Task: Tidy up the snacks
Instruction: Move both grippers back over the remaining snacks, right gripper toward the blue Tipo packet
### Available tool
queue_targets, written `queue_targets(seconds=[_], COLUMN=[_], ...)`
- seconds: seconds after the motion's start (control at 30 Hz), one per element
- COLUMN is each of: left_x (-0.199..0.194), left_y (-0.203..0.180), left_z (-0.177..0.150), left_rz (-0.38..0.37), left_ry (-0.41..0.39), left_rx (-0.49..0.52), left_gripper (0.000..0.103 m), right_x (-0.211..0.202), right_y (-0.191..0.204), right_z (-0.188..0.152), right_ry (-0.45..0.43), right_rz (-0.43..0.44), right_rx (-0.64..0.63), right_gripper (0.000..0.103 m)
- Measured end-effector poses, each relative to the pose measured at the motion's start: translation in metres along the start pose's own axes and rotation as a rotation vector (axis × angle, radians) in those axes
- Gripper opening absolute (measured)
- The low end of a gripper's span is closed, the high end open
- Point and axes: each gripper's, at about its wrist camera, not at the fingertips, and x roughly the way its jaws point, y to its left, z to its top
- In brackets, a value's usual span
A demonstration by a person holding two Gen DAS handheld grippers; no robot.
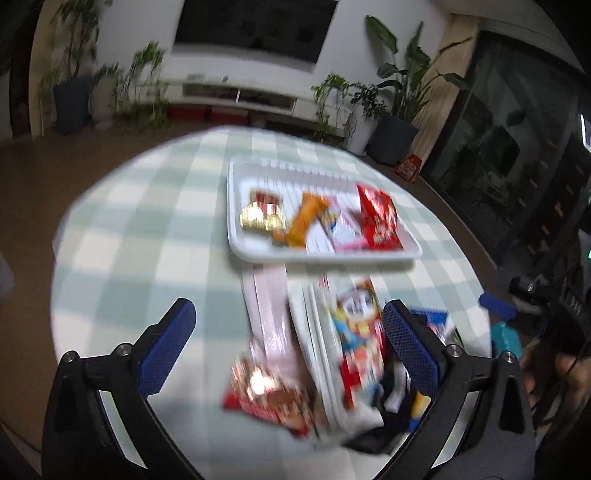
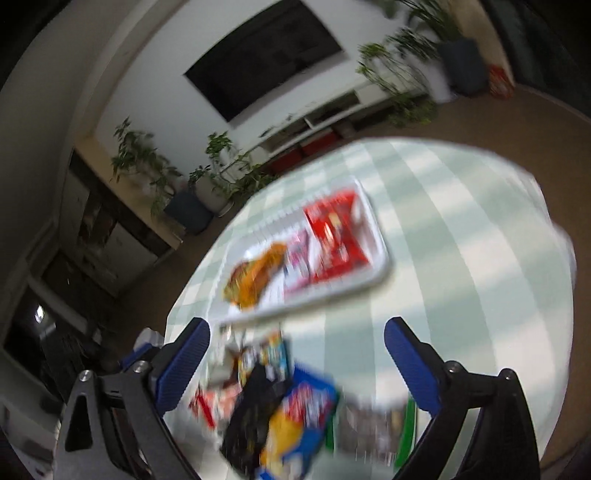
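1. Left gripper (image 1: 288, 334): jaws spread wide, nothing clamped; blue pads clear of the packets lying on the tabletop between and below them.
2. Right gripper (image 2: 297, 354): jaws likewise spread wide, nothing clamped; pads clear of the packets beneath.
3. Tabletop (image 1: 140, 206): round, covered in a green-and-white check cloth; both views heavily blurred.
4. White tray (image 1: 258, 254): placed at the far centre of the tabletop, beyond the loose packets.
5. Tray contents, left wrist view, left to right: gold-wrapped sweets (image 1: 258, 218), orange bar (image 1: 304, 219), pink-and-white packet (image 1: 341, 230), red packet (image 1: 378, 221).
6. Loose snacks, near side of the tray, left wrist view: pink packet (image 1: 271, 314), red-and-gold packet (image 1: 269, 391) nearest, cartoon-printed packet (image 1: 356, 332) to the right, partly overlapping.
7. Loose snacks, right wrist view: black packet (image 2: 255, 410), blue-and-yellow packet (image 2: 299, 417) and green-edged packet (image 2: 373, 428), heaped near the camera; printing too blurred to read.
8. Background: dark screen (image 1: 255, 26) on the far wall, potted plants (image 1: 399, 92) to either side.
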Motion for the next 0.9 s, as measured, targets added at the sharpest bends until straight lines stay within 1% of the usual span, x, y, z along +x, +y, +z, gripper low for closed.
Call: queue_targets(seconds=[0.07,0.13,0.2,0.23,0.27,0.33,0.37,0.47,0.6,0.7,0.77,0.83,0.9], left_x=[0.004,0.003,-0.001,-0.006,-0.011,-0.015,-0.016,-0.015,-0.014,-0.013,-0.013,-0.013,-0.013], left_y=[0.009,0.014,0.018,0.021,0.024,0.027,0.028,0.028,0.027,0.019,0.007,-0.008,-0.018], left_z=[-0.021,-0.035,-0.043,-0.043,-0.042,-0.043,-0.045,-0.046,-0.038,-0.036,-0.036,-0.037,-0.037], left_rz=[-0.02,-0.022,-0.001,-0.015,-0.035,-0.039,-0.035,-0.04,-0.063,-0.087,-0.099,-0.094,-0.084], left_ry=[0.071,0.081,0.069,0.046,0.015,-0.019,-0.022,-0.018,-0.021,-0.029,-0.033,-0.038,-0.041], left_rx=[-0.097,-0.123,-0.133,-0.151,-0.164,-0.169,-0.168,-0.163,-0.162,-0.122,-0.066,0.005,0.05], left_gripper=[0.102,0.102,0.102,0.102,0.102,0.102,0.102,0.102,0.102,0.102,0.102,0.101,0.101], right_x=[-0.002,0.001,0.006,0.006,0.006,0.005,0.006,0.013,0.021,0.023,0.025,0.03,0.034], right_y=[-0.007,-0.005,0.005,0.009,0.014,0.022,0.026,0.033,0.042,0.039,0.033,0.028,0.026], right_z=[-0.025,-0.044,-0.055,-0.058,-0.06,-0.064,-0.067,-0.077,-0.085,-0.087,-0.086,-0.086,-0.087], right_ry=[0.02,0.049,0.089,0.098,0.104,0.111,0.119,0.162,0.193,0.196,0.2,0.214,0.231], right_rz=[-0.006,-0.025,-0.048,-0.039,-0.025,-0.01,-0.009,-0.003,0.0,-0.026,-0.046,-0.069,-0.083], right_rx=[0.04,0.017,-0.046,-0.066,-0.084,-0.111,-0.119,-0.133,-0.146,-0.119,-0.094,-0.079,-0.073], right_gripper=[0.098,0.098,0.094,0.091,0.09,0.088,0.083,0.073,0.069,0.066,0.063,0.06,0.059])
